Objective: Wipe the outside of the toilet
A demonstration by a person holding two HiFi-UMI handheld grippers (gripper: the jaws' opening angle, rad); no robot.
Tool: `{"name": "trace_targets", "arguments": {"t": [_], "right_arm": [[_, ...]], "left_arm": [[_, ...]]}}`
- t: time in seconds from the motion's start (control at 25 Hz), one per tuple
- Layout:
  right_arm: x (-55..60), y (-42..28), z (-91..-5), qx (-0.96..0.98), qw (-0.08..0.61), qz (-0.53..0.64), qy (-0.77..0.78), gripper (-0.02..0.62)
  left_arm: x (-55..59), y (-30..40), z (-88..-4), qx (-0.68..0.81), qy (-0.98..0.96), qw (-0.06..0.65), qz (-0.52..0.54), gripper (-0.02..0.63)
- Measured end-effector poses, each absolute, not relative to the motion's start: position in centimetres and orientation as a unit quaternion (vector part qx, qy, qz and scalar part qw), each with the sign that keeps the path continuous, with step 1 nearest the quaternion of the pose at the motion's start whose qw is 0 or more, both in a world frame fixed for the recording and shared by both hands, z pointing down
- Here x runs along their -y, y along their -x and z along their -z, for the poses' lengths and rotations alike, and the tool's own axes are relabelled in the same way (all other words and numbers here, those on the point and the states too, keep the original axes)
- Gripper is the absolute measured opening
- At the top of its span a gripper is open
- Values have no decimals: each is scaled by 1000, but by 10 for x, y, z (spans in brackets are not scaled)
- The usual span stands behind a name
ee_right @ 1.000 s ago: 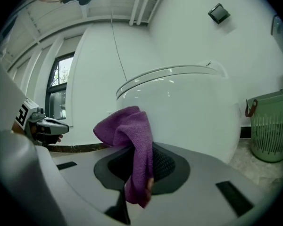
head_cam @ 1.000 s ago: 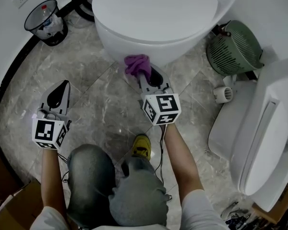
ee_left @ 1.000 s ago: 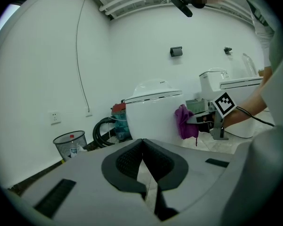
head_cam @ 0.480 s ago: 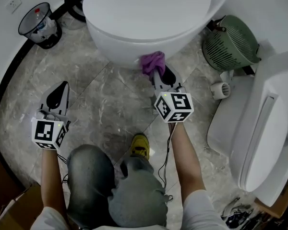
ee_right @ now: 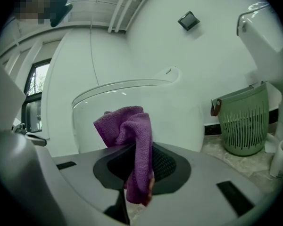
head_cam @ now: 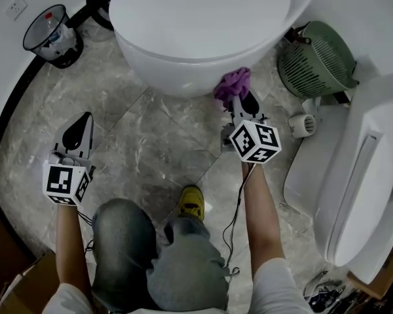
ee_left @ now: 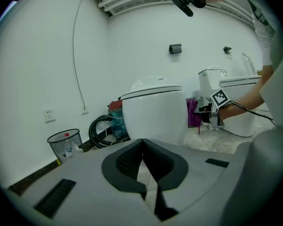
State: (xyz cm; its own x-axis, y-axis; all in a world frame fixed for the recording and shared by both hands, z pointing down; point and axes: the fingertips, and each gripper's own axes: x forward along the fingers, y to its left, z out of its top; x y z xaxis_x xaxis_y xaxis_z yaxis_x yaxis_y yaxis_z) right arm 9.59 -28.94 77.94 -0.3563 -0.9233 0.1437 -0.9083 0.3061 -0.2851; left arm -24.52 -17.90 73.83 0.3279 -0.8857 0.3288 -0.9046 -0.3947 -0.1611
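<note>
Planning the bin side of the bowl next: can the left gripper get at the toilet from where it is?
Probably yes: only bare floor lies between the left gripper and the toilet. But its jaws are shut and empty; the purple cloth is in the right gripper.

A washroom-like room, though oddly furnished: one white toilet (head_cam: pixel 203 31) stands at twelve o'clock in the head view and a second toilet (head_cam: pixel 360 175) at four o'clock, both on a marble-tiled floor (head_cam: pixel 150 136) between plain white walls. A wire bin (head_cam: pixel 49 34) at ten o'clock, a green basket (head_cam: pixel 318 61) at two o'clock and a coiled black hose (head_cam: pixel 101 5) at eleven suggest storage too.
</note>
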Motion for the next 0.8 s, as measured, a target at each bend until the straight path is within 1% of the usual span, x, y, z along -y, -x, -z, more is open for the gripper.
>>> {"name": "trace_targets", "arguments": {"t": [0.12,0.32,0.48,0.64,0.8], "right_arm": [[298,-113,-787,-789,32,176,588,89],[313,-145,-803,-752,21,188,631,80],[314,-161,-798,-744,24,181,643,78],[292,-153,-795,-754,19,169,635,77],[250,-113,-799,-789,-8,143,598,75]], "left_arm": [[184,245,-741,550,-814,27,-187,17],[189,243,-747,547,-814,29,-193,17],[193,241,-748,545,-816,28,-192,17],[188,238,-748,544,-817,29,-187,17],[175,233,-750,539,-821,33,-187,17]]}}
